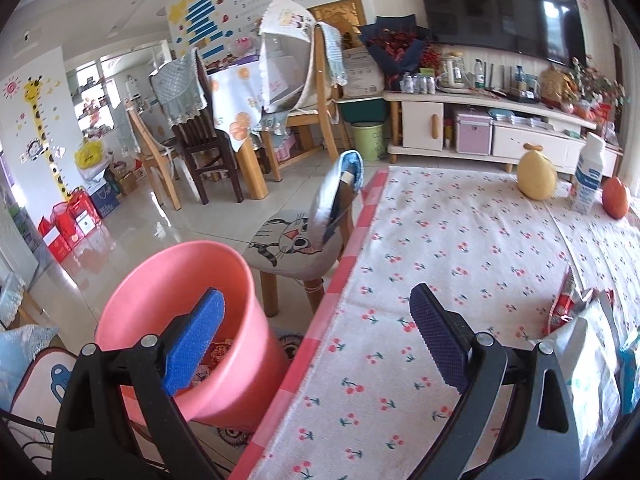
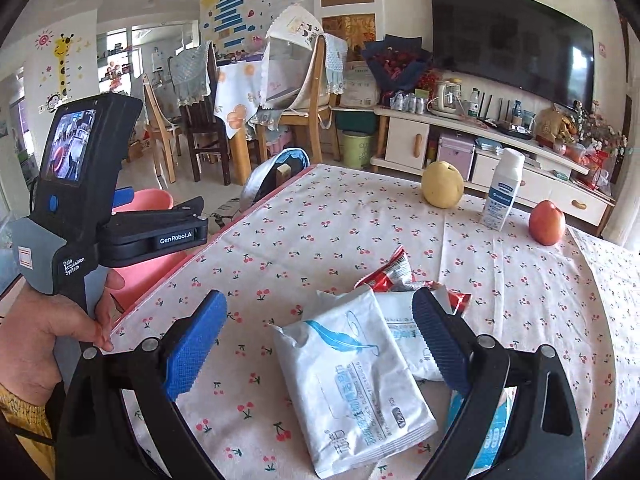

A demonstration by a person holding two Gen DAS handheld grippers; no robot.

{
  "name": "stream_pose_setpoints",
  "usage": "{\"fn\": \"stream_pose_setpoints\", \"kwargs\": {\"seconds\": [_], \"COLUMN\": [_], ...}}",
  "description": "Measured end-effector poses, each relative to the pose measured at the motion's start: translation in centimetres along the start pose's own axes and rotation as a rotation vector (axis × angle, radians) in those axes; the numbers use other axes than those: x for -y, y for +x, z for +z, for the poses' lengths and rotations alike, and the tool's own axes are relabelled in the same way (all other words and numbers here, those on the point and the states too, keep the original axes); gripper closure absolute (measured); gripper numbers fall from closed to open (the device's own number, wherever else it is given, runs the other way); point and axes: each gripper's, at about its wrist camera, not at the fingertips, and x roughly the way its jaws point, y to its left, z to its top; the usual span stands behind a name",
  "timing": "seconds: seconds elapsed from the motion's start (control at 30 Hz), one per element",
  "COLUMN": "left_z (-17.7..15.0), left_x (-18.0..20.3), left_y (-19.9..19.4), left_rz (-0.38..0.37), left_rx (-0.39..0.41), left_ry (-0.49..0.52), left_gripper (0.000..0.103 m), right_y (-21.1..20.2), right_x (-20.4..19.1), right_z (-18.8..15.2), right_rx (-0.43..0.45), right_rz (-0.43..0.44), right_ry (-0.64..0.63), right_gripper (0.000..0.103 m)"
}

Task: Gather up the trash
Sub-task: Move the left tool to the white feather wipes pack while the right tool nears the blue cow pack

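Several wrappers lie on the cherry-print tablecloth (image 2: 320, 216): a large white wipes packet (image 2: 352, 380), a smaller white packet (image 2: 404, 332) behind it, and a red crinkled wrapper (image 2: 390, 272). My right gripper (image 2: 320, 304) is open just over them, with the large packet showing between its fingers. The left gripper (image 1: 316, 300) is open and empty, straddling the table's left edge. Its left finger is over the pink bin (image 1: 180, 320), which stands on the floor beside the table and holds some scraps (image 1: 218, 354). The same wrappers (image 1: 588, 344) show at the right in the left wrist view.
A yellow fruit (image 2: 442, 184), a white bottle (image 2: 502, 192) and a red apple (image 2: 547, 220) stand at the table's far side. A cat-print stool (image 1: 288, 248) sits beyond the bin. A hand (image 2: 36, 340) holds the left gripper's handle at the table's left edge.
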Motion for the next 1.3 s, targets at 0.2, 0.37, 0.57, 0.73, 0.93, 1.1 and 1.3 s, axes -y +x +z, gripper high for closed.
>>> {"fn": "stream_pose_setpoints", "kwargs": {"seconds": [0.2,0.37,0.57,0.73,0.93,1.1,1.3], "left_z": [-0.3,-1.0,-2.0,-2.9,-4.4,-5.8,-7.1], "left_x": [2.1,4.3,6.1,7.2,8.2,9.6,11.7], "left_y": [-1.1,-1.9,-3.5,-4.6,-6.5,-7.7,-7.7], "left_rz": [-0.043,-0.065,-0.103,-0.168,-0.261,-0.348,-0.411], "left_rx": [0.005,-0.001,0.008,-0.008,-0.025,-0.064,-0.14], "left_ry": [0.023,0.06,0.086,0.079,0.031,-0.004,-0.062], "left_gripper": [0.009,0.009,0.009,0.009,0.009,0.009,0.009], "right_y": [-1.7,-3.0,-4.1,-4.6,-4.7,-4.3,-2.9], "right_x": [2.3,4.0,6.1,8.1,11.0,13.4,14.2], "right_z": [-0.8,-1.4,-2.1,-2.7,-3.1,-3.8,-5.0], "right_rx": [0.019,0.032,0.039,0.031,-0.002,-0.065,-0.149], "right_rz": [-0.027,-0.059,-0.093,-0.118,-0.14,-0.158,-0.137], "right_ry": [0.022,0.03,0.033,0.054,0.11,0.182,0.21], "right_gripper": [0.01,0.01,0.01,0.01,0.01,0.01,0.01]}}
